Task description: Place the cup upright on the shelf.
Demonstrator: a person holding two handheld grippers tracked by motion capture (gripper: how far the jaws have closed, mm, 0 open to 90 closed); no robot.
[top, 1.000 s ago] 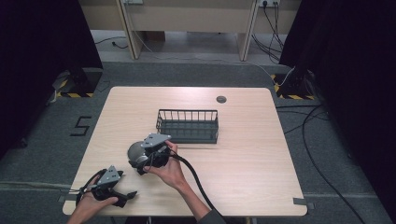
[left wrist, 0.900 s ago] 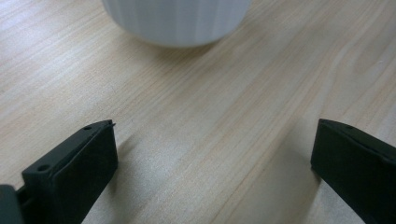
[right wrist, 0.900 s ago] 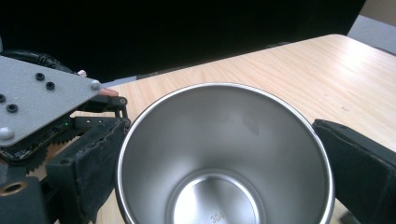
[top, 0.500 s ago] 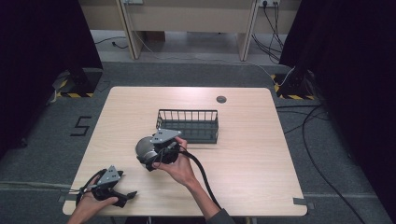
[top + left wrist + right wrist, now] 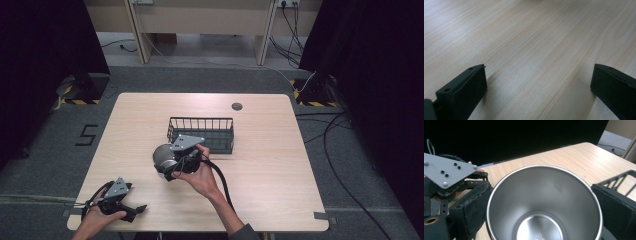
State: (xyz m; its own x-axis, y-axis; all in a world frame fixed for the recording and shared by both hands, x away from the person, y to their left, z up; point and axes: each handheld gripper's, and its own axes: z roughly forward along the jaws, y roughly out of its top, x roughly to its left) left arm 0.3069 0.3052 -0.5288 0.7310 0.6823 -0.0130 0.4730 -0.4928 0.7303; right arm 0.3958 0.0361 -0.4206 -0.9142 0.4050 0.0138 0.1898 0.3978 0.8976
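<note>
Steel cup [image 5: 544, 202] sits squarely between the two black jaws of the right gripper [image 5: 541, 202], its open mouth facing that gripper's camera so the shiny inside and round bottom show. Both jaws press against the cup's outer wall, one on each side — the gripper is clamped around it.

From the high view, the right gripper [image 5: 172, 162] is held by the person's right hand [image 5: 200, 175] near the middle of the table [image 5: 280, 165], with the cup [image 5: 161, 156] sticking out toward the left from under the grey three-cornered plate. Whether the cup touches the tabletop or is held just above it cannot be told. A thick black cable trails back from the gripper along the forearm toward the table's near edge.

Just beyond the cup stands a dark wire basket [image 5: 202, 134], close to the gripper; its corner [image 5: 621, 180] also appears at the right edge of the right gripper view.

Down at the near left corner of the table, the left hand [image 5: 100, 217] rests with the left gripper [image 5: 135, 210], well apart from the cup. Its own view shows the jaws [image 5: 537, 87] spread wide with bare wood grain between them — nothing is held there.

A small dark round disc [image 5: 237, 106] lies flat on the far side of the table, beyond the basket.
</note>
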